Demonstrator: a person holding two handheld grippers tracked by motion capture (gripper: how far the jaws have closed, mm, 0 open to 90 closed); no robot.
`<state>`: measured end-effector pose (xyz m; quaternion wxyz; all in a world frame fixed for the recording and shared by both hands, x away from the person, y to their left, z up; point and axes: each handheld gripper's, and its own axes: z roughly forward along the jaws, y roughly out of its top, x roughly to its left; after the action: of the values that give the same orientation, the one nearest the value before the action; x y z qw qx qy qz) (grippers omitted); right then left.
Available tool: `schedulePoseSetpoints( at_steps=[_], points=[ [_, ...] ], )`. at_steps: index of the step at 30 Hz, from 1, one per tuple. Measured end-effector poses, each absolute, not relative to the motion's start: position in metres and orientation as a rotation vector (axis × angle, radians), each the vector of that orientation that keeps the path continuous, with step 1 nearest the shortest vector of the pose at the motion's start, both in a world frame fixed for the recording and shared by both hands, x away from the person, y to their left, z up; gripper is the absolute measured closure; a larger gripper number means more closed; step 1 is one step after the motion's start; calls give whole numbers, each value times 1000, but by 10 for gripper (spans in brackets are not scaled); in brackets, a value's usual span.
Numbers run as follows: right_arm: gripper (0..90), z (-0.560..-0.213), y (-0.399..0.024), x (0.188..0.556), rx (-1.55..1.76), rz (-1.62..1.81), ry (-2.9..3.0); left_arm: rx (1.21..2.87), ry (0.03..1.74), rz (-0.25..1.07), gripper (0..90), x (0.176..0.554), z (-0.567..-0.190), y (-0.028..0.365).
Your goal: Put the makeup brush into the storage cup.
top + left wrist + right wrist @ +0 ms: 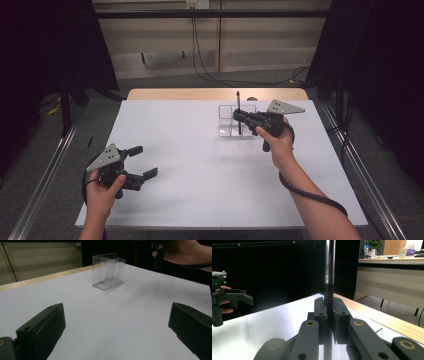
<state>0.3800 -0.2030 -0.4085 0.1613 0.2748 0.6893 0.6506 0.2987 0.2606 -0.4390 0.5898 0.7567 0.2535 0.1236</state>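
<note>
Right gripper [329,315] pinching black pen [329,277] upright, just above the clear organizer [236,121] at the counter's [200,165] far side so I can drop it in; left gripper [142,162] spread, parked clear.

Black curtains [45,45], beige wall [210,40], grey floor [165,82].

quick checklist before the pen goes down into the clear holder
1. Right gripper shut on the pen: ok.
2. Pen upright: ok.
3. Pen over the clear holder: ok in the high view; which compartment, cannot tell.
4. Holder upright, compartments empty: ok.
5. Left gripper open, apart from the holder: ok.
6. Pen tip inside the rim yet: cannot tell.
</note>
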Motion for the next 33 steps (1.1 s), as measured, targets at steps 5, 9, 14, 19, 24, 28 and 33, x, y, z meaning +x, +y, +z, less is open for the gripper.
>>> schedulePoseSetpoints(
  at_steps=[5, 9, 14, 19, 24, 28, 33],
  points=[
    [834, -408, -204, 383, 788, 1848, 1965, 1761, 593, 289, 9, 299, -439, 261],
    [834, -407, -204, 384, 799, 1845, 1957, 1766, 590, 289, 9, 299, -440, 261],
    [834, -406, -205, 387, 804, 1846, 1948, 1768, 589, 287, 9, 299, -440, 260],
    [834, -405, -205, 389, 812, 1843, 1940, 1767, 588, 287, 9, 299, -440, 260],
    [834, -405, -206, 392, 823, 1842, 1932, 1765, 590, 283, 9, 299, -440, 259],
    [834, -406, -207, 393, 832, 1843, 1929, 1770, 590, 285, 9, 299, -441, 260],
    [834, -404, -209, 395, 833, 1838, 1919, 1769, 593, 289, 9, 299, -441, 260]
  ],
)
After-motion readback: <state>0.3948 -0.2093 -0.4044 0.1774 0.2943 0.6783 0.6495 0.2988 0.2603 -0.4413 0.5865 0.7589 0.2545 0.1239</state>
